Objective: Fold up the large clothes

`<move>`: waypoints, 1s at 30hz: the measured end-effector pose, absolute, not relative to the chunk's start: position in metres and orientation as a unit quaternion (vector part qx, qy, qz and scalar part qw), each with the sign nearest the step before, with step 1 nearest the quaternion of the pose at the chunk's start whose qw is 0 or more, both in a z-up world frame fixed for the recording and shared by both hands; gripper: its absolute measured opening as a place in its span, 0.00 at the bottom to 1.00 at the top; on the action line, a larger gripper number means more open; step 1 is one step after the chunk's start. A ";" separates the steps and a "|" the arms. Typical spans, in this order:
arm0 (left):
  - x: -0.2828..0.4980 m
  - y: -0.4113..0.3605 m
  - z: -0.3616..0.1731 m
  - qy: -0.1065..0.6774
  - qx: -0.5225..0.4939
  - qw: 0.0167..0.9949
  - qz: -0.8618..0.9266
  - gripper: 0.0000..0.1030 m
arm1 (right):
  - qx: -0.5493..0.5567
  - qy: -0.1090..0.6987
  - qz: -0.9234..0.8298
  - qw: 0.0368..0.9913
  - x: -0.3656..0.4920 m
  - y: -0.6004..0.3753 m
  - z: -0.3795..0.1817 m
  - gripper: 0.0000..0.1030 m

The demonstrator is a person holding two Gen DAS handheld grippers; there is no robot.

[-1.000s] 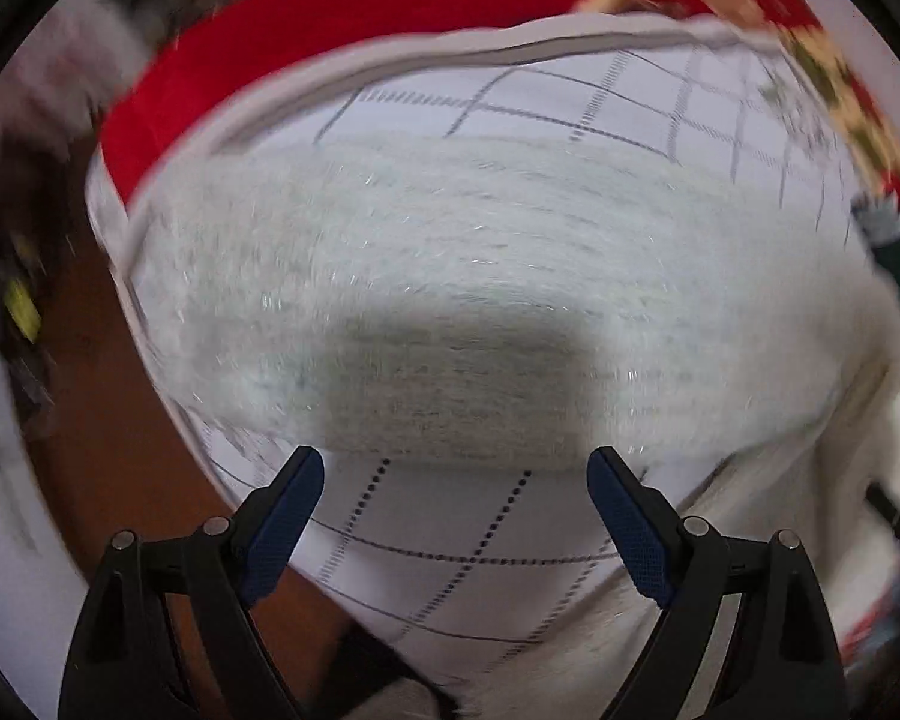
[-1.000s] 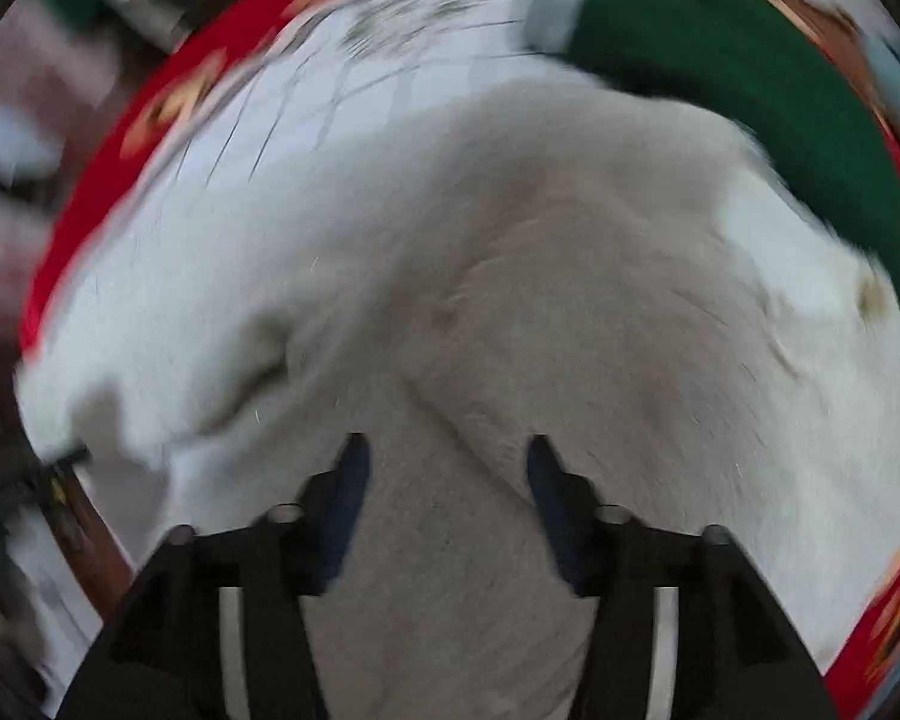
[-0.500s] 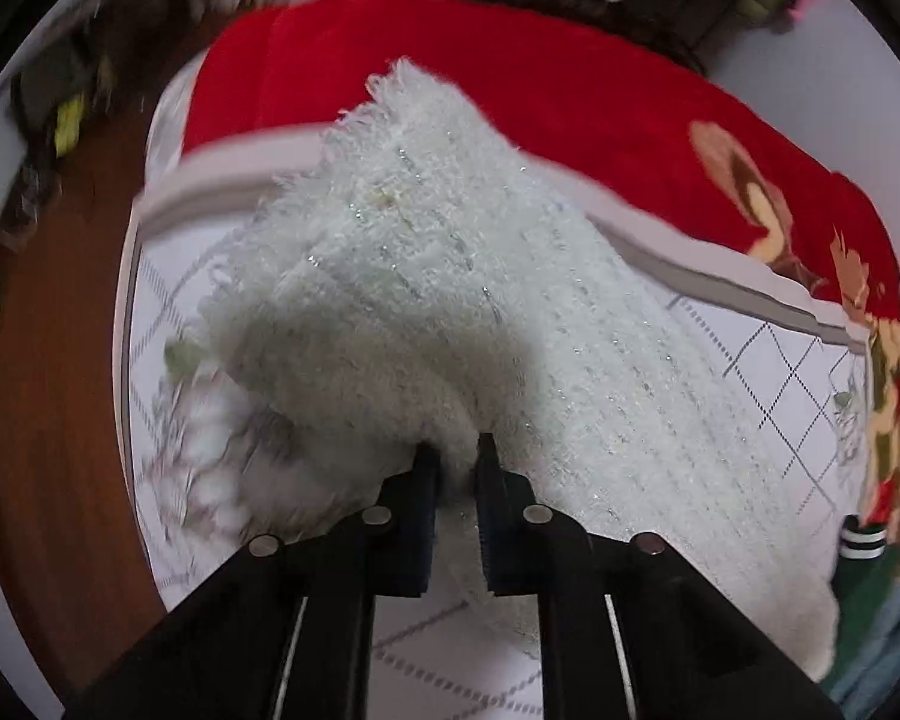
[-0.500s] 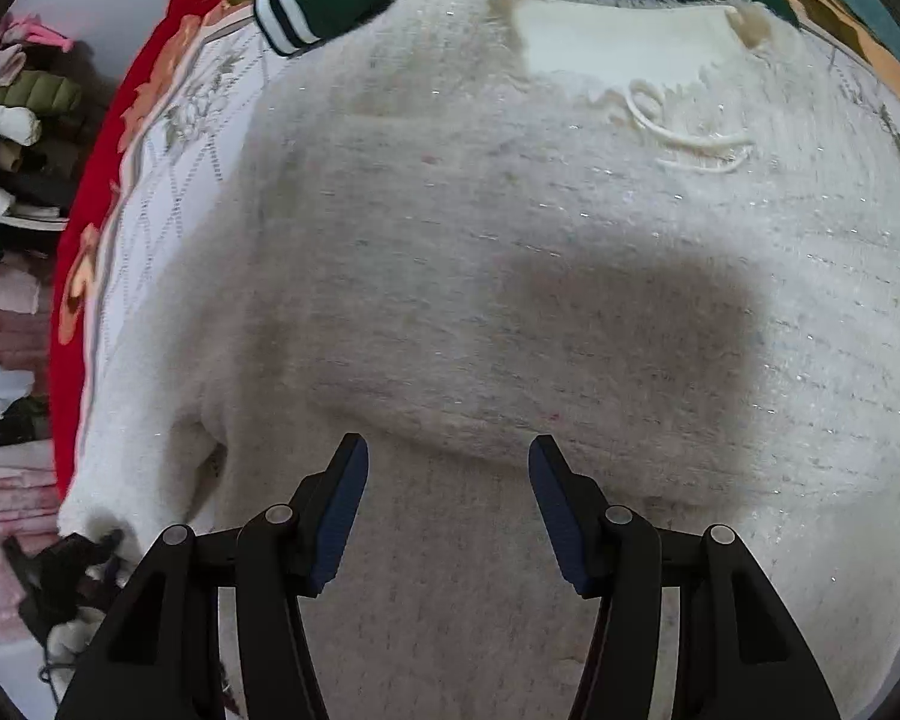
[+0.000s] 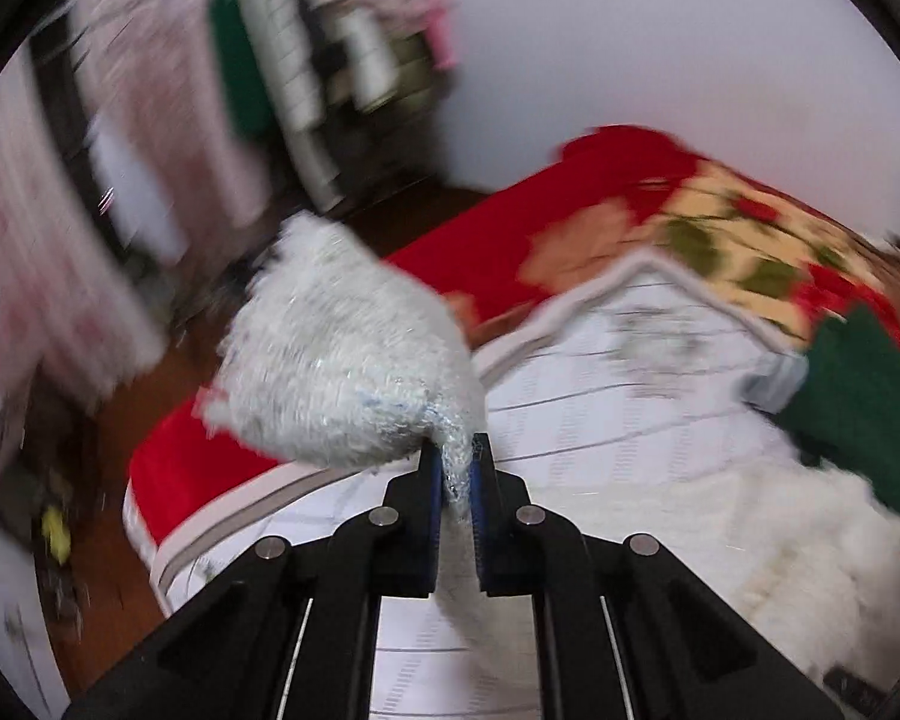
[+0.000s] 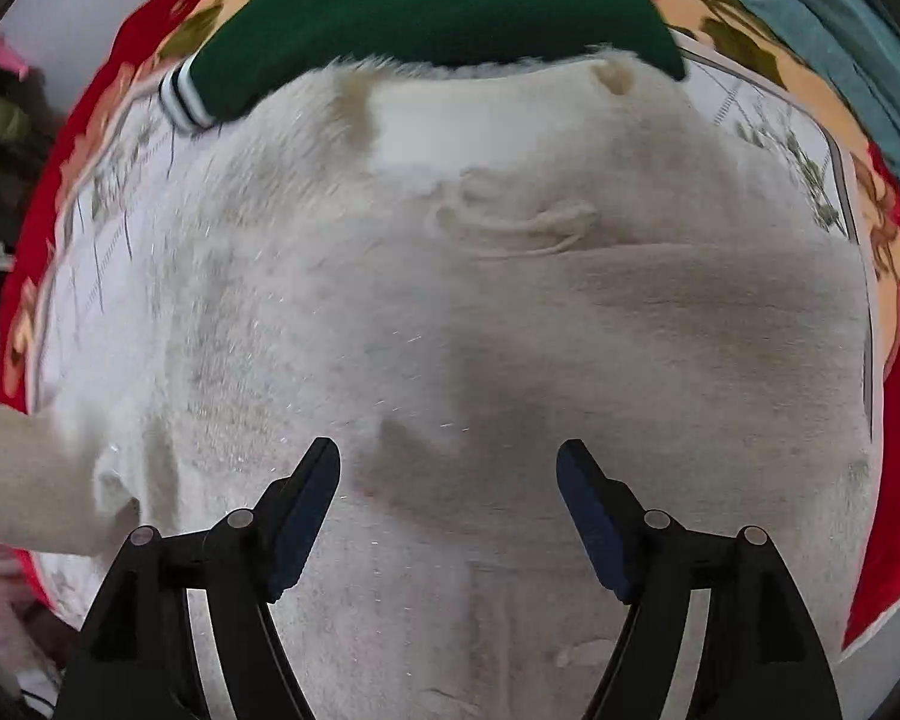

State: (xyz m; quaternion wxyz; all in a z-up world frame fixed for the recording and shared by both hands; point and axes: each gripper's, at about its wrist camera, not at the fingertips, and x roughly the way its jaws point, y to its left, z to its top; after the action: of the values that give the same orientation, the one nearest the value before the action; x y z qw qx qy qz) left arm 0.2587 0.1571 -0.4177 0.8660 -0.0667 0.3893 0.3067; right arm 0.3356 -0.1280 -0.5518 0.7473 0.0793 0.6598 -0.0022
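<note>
Left gripper (image 5: 455, 468) pinched white knit sweater's sleeve (image 5: 342, 354), lifted above bed quilt (image 5: 630, 414). Right gripper (image 6: 448, 480) opening, nothing between jaws, pointed down over sweater body (image 6: 510, 312) spread on quilt. Green garment (image 6: 438, 6) beyond collar. Fold target, sweater body, lay right of lifted sleeve.

No readable text, label, brand, number or sign anywhere: none on the white sweater (image 6: 450, 330), none on the bed cover (image 5: 600, 420) beneath it.
</note>
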 end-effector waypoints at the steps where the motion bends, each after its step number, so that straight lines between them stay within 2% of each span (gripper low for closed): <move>1: 0.263 0.135 -0.410 0.386 -0.052 0.875 0.287 0.05 | 0.088 0.654 -0.002 0.751 0.334 -0.142 -0.546 0.74; 6: 0.290 -0.005 -0.396 0.380 0.022 0.914 0.140 0.05 | 0.133 0.640 -0.032 0.756 0.319 -0.226 -0.528 0.74; 11: 0.292 -0.141 -0.422 0.408 0.060 0.911 -0.007 0.05 | 0.160 0.637 -0.087 0.749 0.290 -0.321 -0.533 0.74; 15: 0.286 -0.213 -0.466 0.466 0.109 0.875 -0.072 0.09 | 0.175 0.648 -0.131 0.730 0.264 -0.379 -0.548 0.74; 19: 0.281 -0.231 -0.509 0.528 0.125 0.835 -0.093 0.14 | 0.203 0.654 -0.146 0.714 0.236 -0.423 -0.555 0.74; 20: 0.280 -0.226 -0.512 0.536 0.115 0.831 -0.097 0.22 | 0.212 0.653 -0.143 0.713 0.232 -0.430 -0.554 0.74; 21: 0.277 -0.223 -0.510 0.540 0.107 0.828 -0.101 0.45 | 0.219 0.651 -0.139 0.713 0.230 -0.435 -0.553 0.74; 22: 0.279 -0.224 -0.513 0.544 0.102 0.827 -0.104 0.62 | 0.229 0.648 -0.131 0.715 0.229 -0.439 -0.550 0.74; 23: 0.278 -0.220 -0.509 0.548 0.093 0.825 -0.106 0.92 | 0.239 0.643 -0.124 0.717 0.228 -0.443 -0.547 0.74; 24: 0.275 -0.215 -0.502 0.547 0.085 0.827 -0.104 0.95 | 0.250 0.638 -0.117 0.719 0.229 -0.446 -0.543 0.74; 30: 0.263 -0.173 -0.475 0.559 0.041 0.827 -0.043 0.95 | 0.334 0.589 -0.057 0.733 0.249 -0.442 -0.515 0.74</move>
State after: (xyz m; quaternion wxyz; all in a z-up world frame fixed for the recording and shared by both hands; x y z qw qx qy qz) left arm 0.2630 -0.1735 -0.4753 0.8273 0.0410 0.5585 -0.0434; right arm 0.2493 -0.4422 -0.5153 0.7335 0.3337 0.5894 -0.0573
